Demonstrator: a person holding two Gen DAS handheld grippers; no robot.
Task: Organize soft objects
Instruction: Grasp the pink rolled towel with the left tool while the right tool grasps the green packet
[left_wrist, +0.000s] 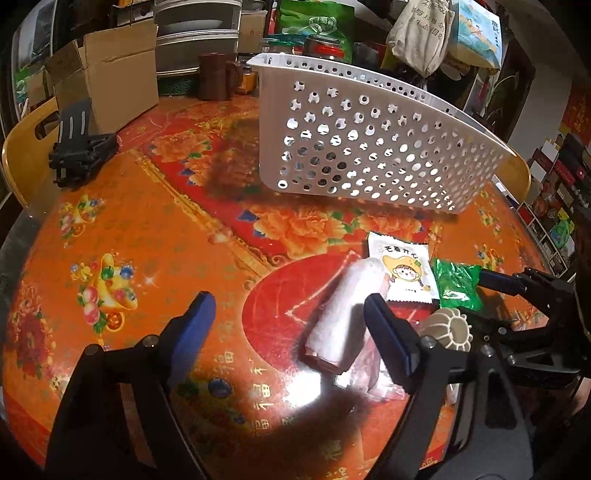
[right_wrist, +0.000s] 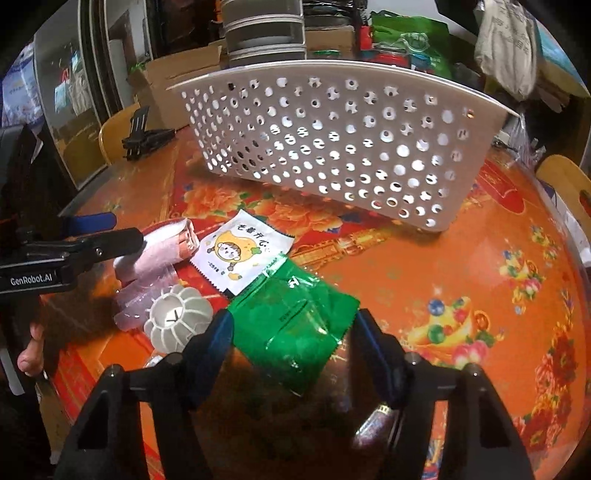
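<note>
A white perforated basket stands on the orange table. In front of it lie a rolled pink-white cloth, a white snack packet with a cartoon face, a green foil packet and a white pumpkin-shaped soft toy. My left gripper is open, the cloth just inside its right finger. My right gripper is open, its fingers either side of the green packet, which lies on the table.
A black folding stand and a cardboard box sit at the table's far left. A brown mug, jars and bags crowd the back edge. Wooden chair backs border the table.
</note>
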